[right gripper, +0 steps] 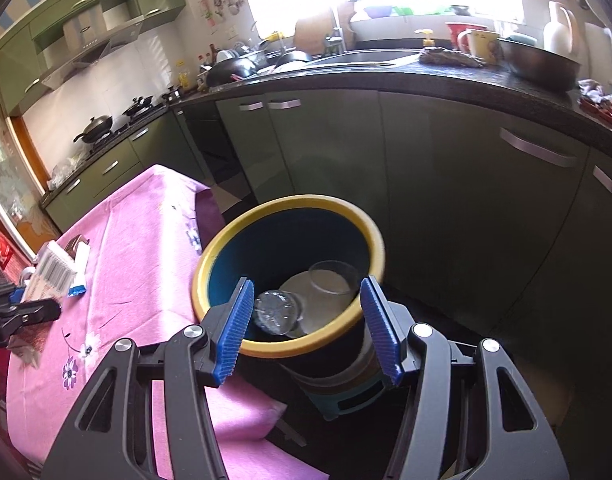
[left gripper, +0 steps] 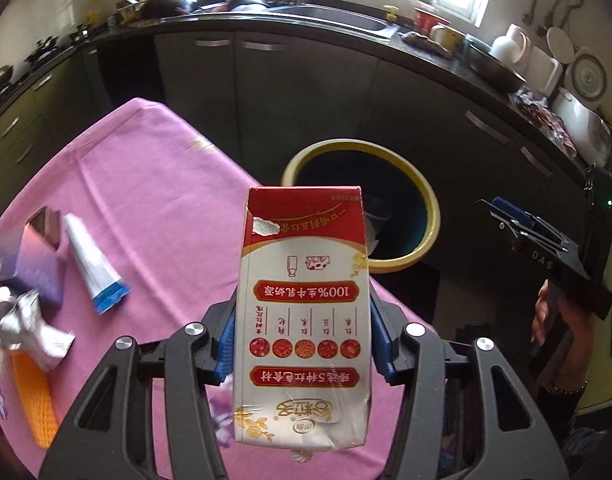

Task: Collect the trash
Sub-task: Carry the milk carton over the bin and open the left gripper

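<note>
A red and white milk carton (left gripper: 302, 312) stands between the blue pads of my left gripper (left gripper: 304, 320), which is shut on its sides. It hangs above the pink-clothed table (left gripper: 146, 200). Just beyond the table's edge stands the yellow-rimmed bin (left gripper: 426, 196). My right gripper (right gripper: 308, 312) is open and empty over the near rim of the bin (right gripper: 282, 202). Clear plastic cups (right gripper: 276, 312) and a white disc lie inside. In the left wrist view the right gripper (left gripper: 506, 220) shows at the far right, held by a hand (left gripper: 542, 320).
On the table's left lie a purple box (left gripper: 38, 264), a white tube with a blue end (left gripper: 94, 268), a crushed silver can (left gripper: 22, 324) and an orange strip (left gripper: 34, 396). Dark kitchen cabinets (right gripper: 426, 168) and a cluttered counter curve behind the bin.
</note>
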Demonstrator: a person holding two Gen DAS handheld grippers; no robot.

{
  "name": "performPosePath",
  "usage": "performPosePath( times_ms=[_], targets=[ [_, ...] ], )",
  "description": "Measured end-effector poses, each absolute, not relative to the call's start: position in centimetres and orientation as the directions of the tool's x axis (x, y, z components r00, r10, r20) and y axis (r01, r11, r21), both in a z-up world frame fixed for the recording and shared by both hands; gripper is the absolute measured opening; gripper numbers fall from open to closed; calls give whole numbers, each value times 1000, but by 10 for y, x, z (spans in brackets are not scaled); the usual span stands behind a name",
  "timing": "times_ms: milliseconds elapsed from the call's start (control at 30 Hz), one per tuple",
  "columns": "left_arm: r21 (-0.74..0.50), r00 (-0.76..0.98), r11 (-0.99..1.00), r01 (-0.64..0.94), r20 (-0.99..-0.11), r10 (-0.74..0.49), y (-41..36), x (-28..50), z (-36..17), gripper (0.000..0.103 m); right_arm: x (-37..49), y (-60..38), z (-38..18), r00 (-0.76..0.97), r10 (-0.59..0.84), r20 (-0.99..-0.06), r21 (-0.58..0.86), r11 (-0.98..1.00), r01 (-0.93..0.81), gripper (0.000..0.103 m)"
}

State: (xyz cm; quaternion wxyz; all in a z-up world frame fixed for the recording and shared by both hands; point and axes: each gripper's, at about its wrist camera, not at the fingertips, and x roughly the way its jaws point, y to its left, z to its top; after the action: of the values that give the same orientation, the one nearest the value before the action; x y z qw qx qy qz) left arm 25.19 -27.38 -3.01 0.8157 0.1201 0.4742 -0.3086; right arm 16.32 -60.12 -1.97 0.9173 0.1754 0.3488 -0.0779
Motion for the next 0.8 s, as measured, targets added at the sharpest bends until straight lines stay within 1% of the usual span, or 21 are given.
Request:
performPosePath(
  times_ms=[167,267,300,333,367,400,467,567,800],
  targets=[
    [-128,278,711,691,-861,-426,-357,289,-51,51,151,-626,-21,738,-60,-672,268,909,318,56],
    [-137,257,708,692,-871,-419,-399,317,-70,51,146,-634,-21,731,-79,-677,262,903,340,56],
    [-131,263,712,690,-871,-415,-409,324,-75,53,145,-635,-20,730,-83,-679,260,902,345,56],
    [-116,283,725,679,-870,-404,-417,331,-79,57,144,-637,-20,730,-87,-678,259,901,348,56],
    [-100,304,737,669,-867,-394,-421,334,-82,68,142,-638,-19,730,-90,-678,258,900,350,57],
    [-89,326,746,659,-861,-391,-423,337,-82,74,141,-639,-18,730,-91,-677,257,901,351,57],
    [-96,345,757,646,-848,-402,-417,335,-79,74,139,-640,-17,734,-92,-673,258,901,350,60],
    [-128,346,758,640,-832,-433,-393,322,-69,74,138,-639,-16,738,-89,-669,262,901,346,60],
    [-154,429,796,586,-774,-465,-293,264,-44,77,153,-620,-19,743,-19,-669,282,918,278,60]
  ],
)
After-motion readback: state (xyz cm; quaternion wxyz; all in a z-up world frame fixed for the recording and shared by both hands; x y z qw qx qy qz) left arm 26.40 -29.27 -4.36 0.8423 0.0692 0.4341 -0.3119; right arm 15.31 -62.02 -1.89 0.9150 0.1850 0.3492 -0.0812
